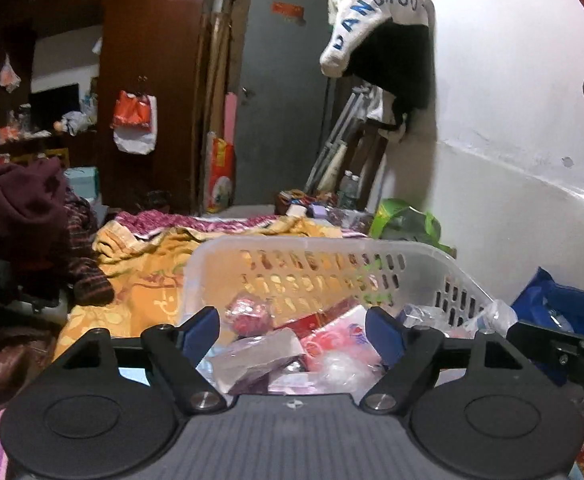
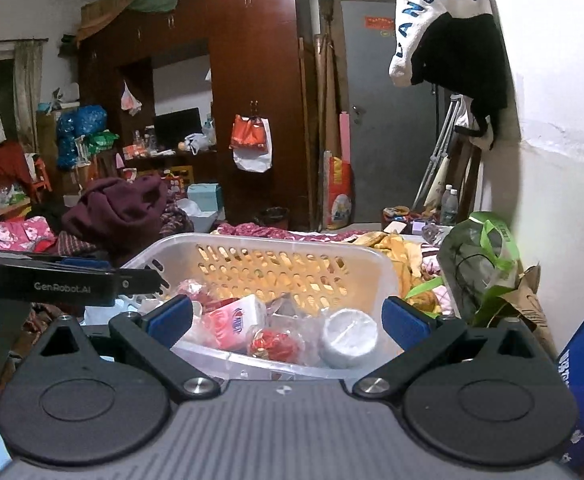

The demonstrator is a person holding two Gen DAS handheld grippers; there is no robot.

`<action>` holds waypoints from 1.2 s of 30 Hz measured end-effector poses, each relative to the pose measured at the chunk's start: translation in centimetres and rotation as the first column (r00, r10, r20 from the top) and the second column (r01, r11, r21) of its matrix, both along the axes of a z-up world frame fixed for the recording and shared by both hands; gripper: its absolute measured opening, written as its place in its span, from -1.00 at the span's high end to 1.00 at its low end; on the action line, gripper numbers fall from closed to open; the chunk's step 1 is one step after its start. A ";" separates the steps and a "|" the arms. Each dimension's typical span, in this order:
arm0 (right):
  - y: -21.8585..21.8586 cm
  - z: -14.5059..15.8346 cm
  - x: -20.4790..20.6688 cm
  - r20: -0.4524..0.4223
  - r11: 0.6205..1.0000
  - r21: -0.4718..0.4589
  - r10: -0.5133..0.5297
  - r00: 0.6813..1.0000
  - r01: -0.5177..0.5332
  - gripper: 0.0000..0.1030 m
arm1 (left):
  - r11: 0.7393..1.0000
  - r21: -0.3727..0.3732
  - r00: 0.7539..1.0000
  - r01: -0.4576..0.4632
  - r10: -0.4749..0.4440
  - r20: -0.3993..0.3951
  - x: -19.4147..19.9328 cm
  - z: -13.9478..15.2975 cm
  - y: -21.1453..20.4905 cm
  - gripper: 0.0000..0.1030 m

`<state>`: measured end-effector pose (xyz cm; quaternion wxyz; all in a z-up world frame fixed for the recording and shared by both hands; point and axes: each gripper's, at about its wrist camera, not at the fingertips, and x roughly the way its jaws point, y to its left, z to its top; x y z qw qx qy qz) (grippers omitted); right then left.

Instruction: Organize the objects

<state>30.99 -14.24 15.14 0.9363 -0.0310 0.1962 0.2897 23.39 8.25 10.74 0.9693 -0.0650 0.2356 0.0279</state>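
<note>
right wrist view alone shows white cup (image 2: 348, 337) in basket (image 2: 276, 242), both jaws wide apart, empty

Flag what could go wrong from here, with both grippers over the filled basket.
1. The basket sits on rumpled yellow bedding, so a push on its rim may tip it.
2. The white round tub and red wrapped packet lie near the front edge and might spill.
3. The left gripper and right gripper, both open, are close enough to collide.
</note>
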 end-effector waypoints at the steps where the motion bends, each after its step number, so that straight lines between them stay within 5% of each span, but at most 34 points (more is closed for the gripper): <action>1: -0.2 -0.1 0.0 -0.004 1.000 0.006 0.001 1.000 -0.001 -1.00 | 1.000 0.013 1.000 -0.006 0.006 0.001 -0.3 0.0 -0.2 -0.62; 6: -0.7 -0.4 0.2 -0.026 1.000 0.023 -0.003 1.000 0.003 -1.00 | 0.996 0.086 1.000 -0.018 0.019 -0.003 -0.9 -0.3 -0.9 -0.89; 12: -0.7 -0.4 -0.2 0.010 1.000 0.010 0.006 1.000 -0.007 -1.00 | 0.991 0.135 1.000 -0.027 0.028 -0.004 -1.6 -0.6 -1.6 -0.89; 36: -0.8 -1.4 -0.2 0.004 0.999 -0.009 -0.035 0.999 0.035 -1.00 | 0.989 0.142 0.999 -0.030 0.034 -0.028 -2.8 -1.8 -1.7 -0.89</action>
